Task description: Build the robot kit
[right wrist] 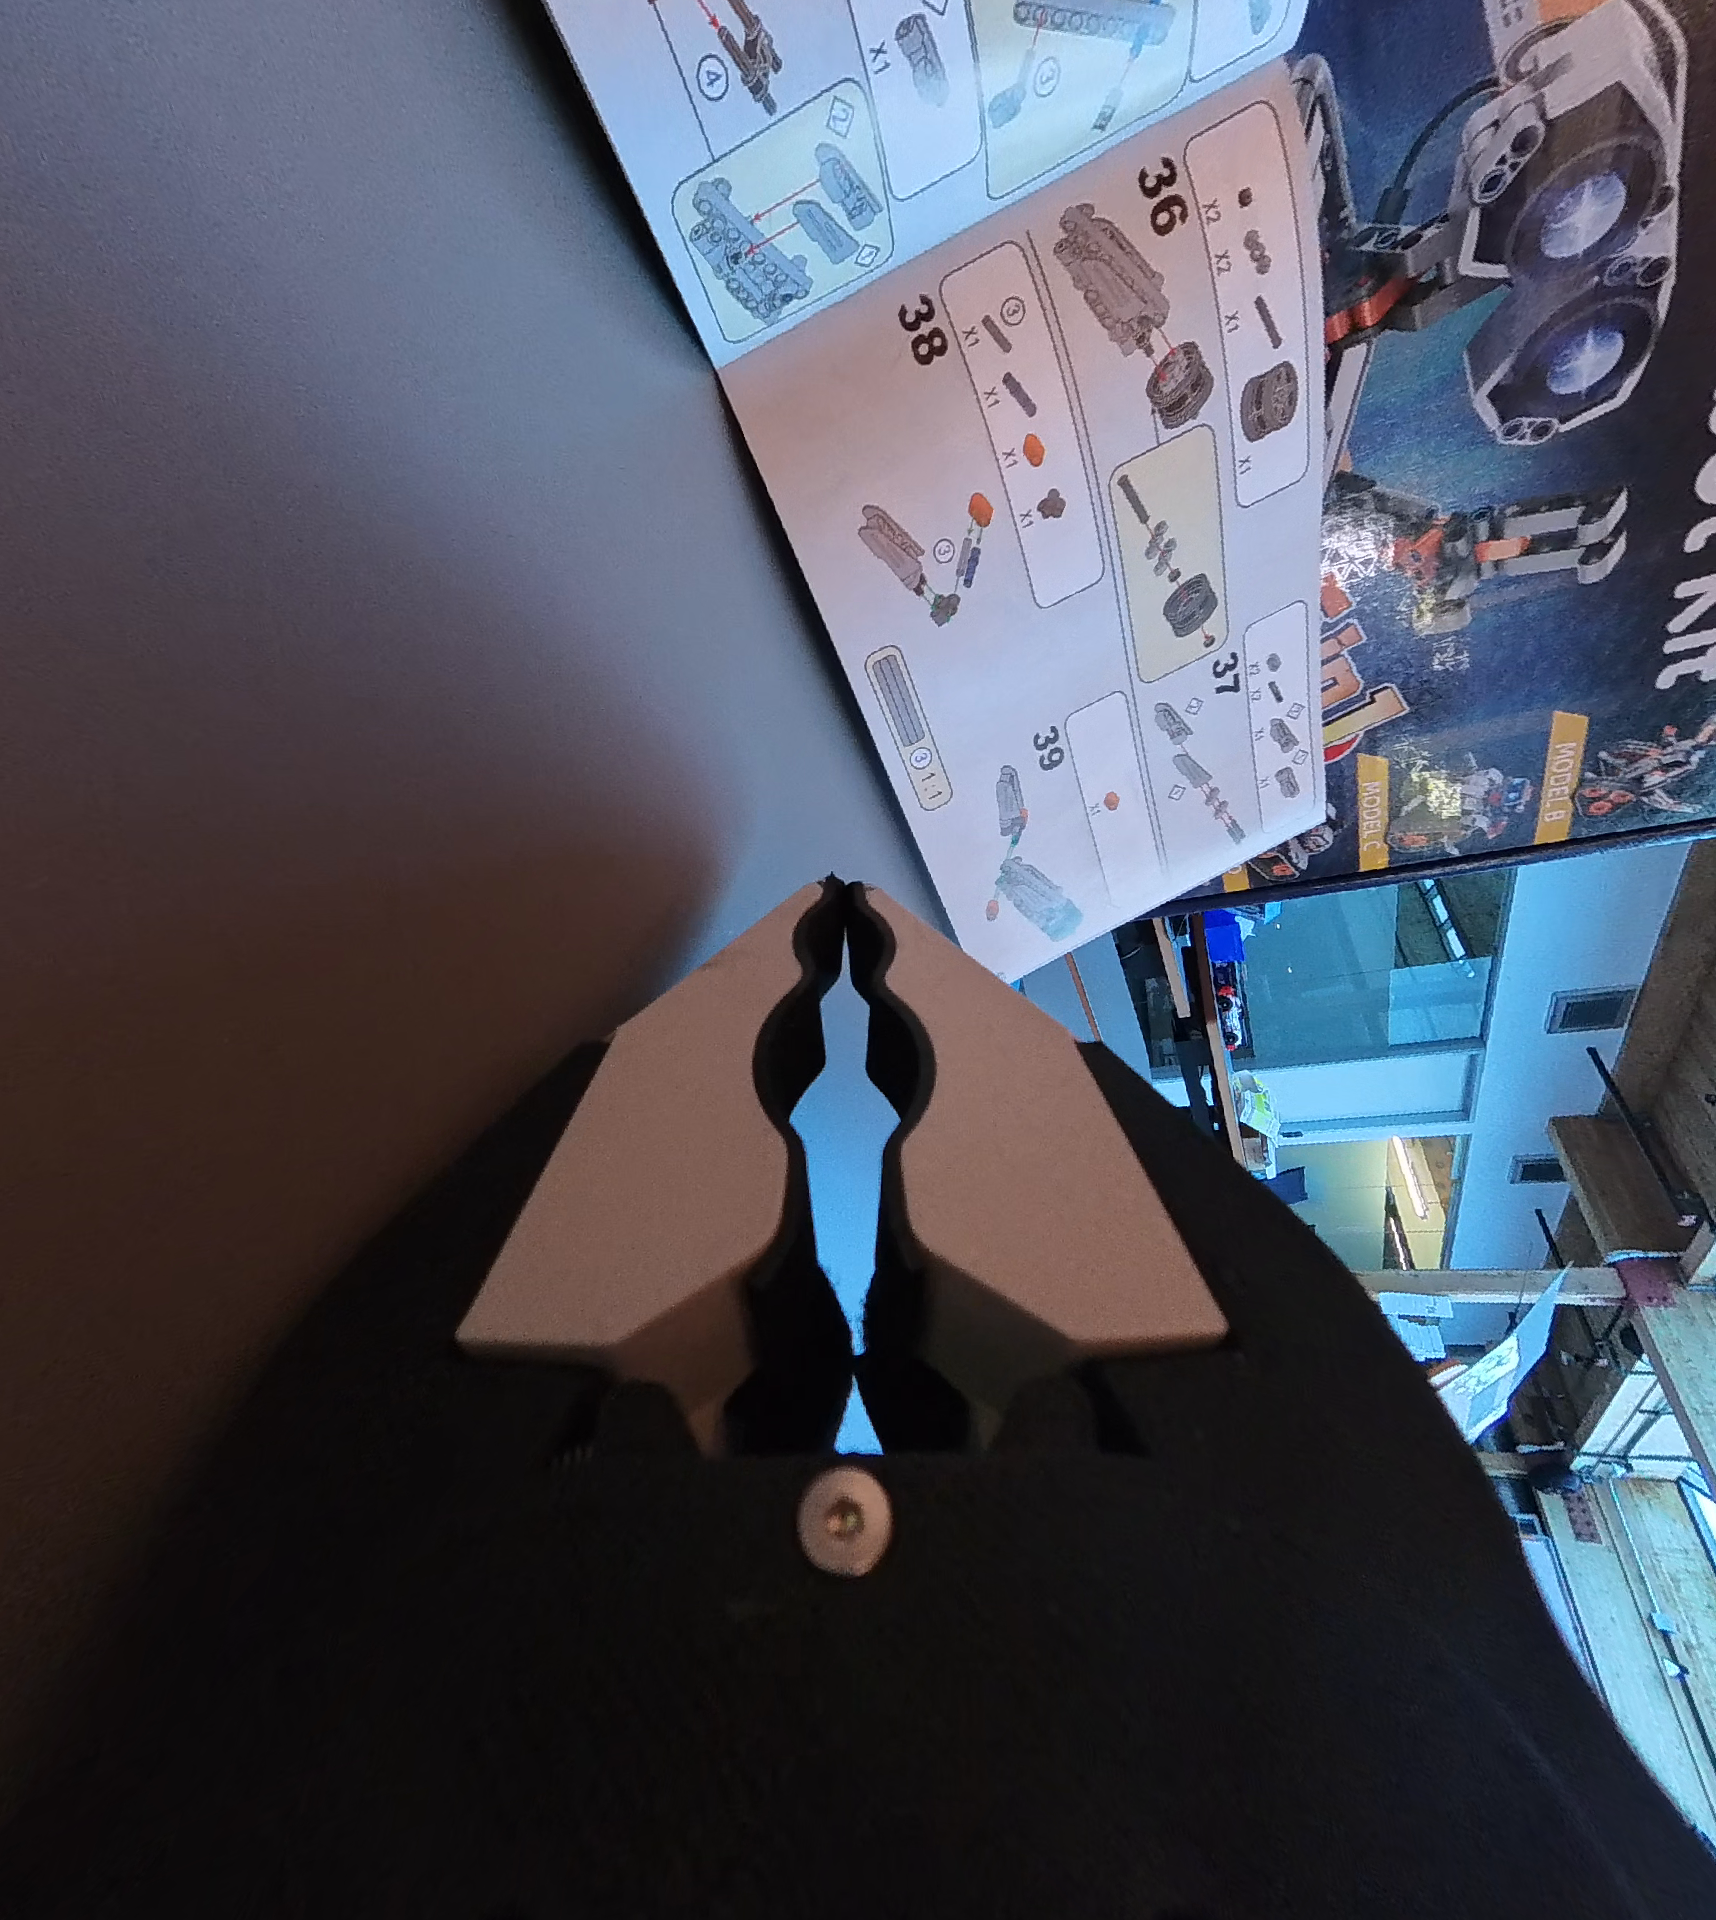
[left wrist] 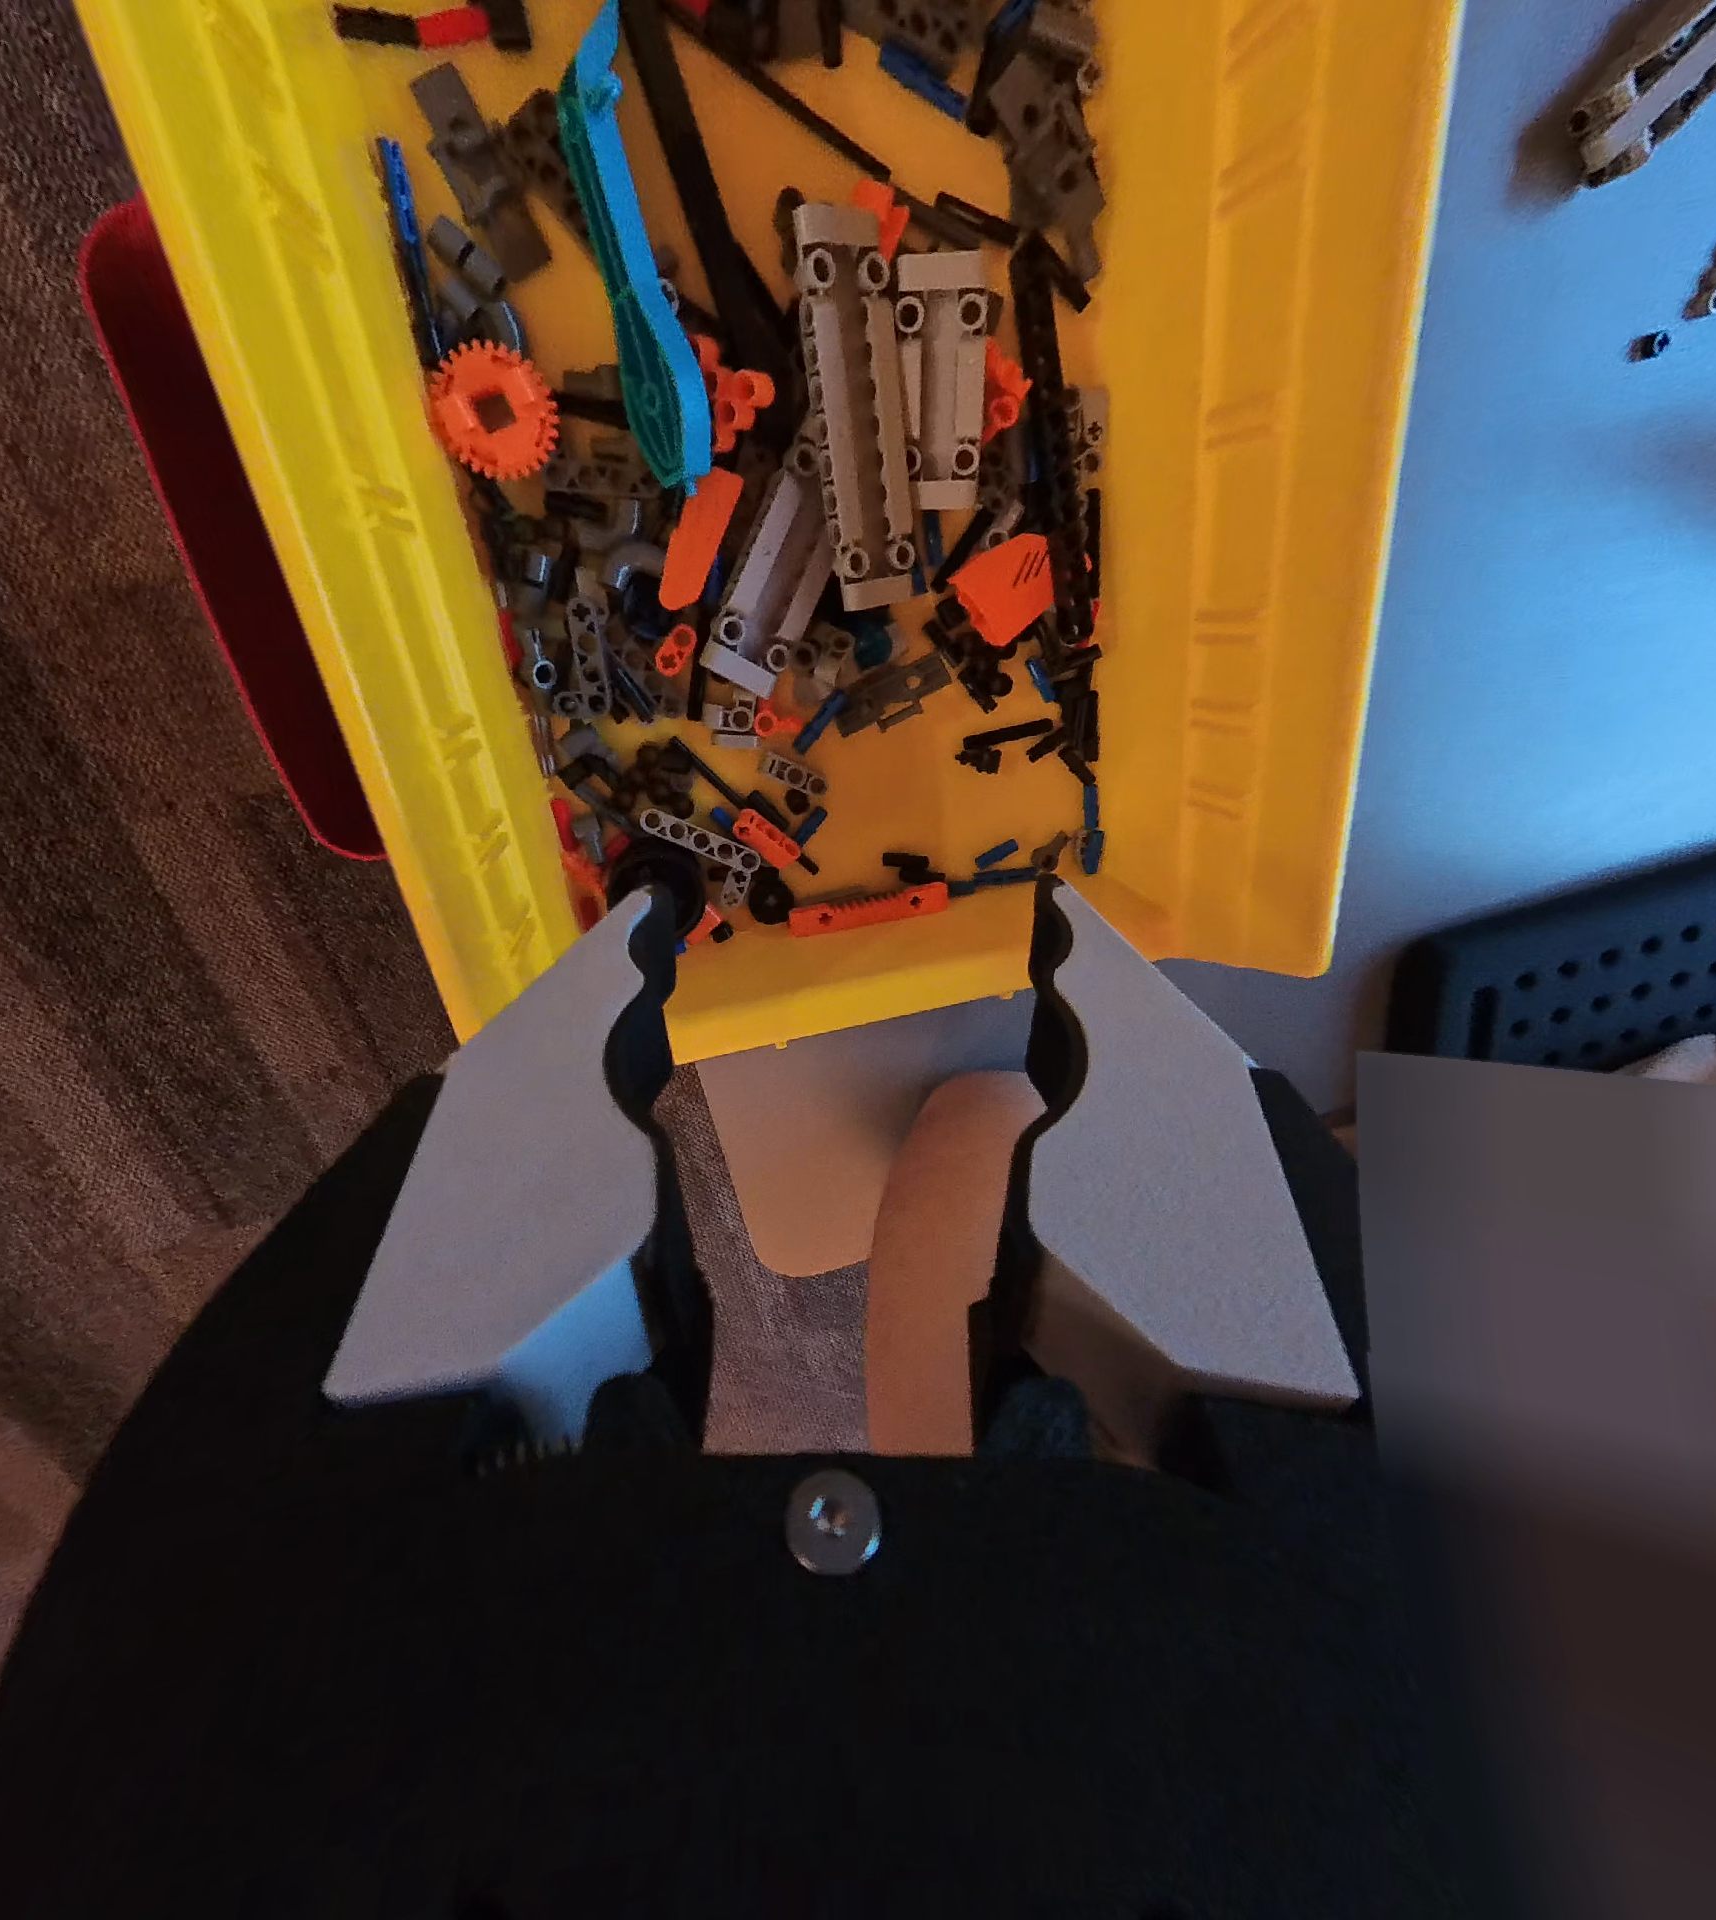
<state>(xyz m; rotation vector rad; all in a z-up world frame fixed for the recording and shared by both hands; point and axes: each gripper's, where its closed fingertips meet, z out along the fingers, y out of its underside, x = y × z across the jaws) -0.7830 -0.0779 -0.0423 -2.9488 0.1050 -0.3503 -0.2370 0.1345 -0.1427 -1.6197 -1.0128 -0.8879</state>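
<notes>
Left wrist view, item one: yellow tray (left wrist: 1259,540), large, on a pale table (left wrist: 1612,582), one edge out past the table over carpet (left wrist: 54,935). We judge that a hard push on its near rim could tip it off.

Item two: kit box (right wrist: 1560,499), printed lid, seen in the right wrist view; it bears writing, which we leave unquoted.

Item three: instruction booklet (right wrist: 1020,499), open, lying partly over the box; numbered step diagrams, likewise unquoted.

Item four: left gripper (left wrist: 843,894), jaws spread wide, holding nothing, tips over the tray's near end, nearest an orange toothed bar (left wrist: 869,909) and a black round piece (left wrist: 651,883). We judge the loose heap of small pieces easy to scatter, or to pinch two at once.

Item five: right gripper (right wrist: 843,885), tips closed together, apparently empty, above bare table (right wrist: 262,520), near the booklet's corner.

Item six: orange gear (left wrist: 492,410), blue-green blade (left wrist: 636,312), grey beams (left wrist: 859,416), all in the tray.
</notes>
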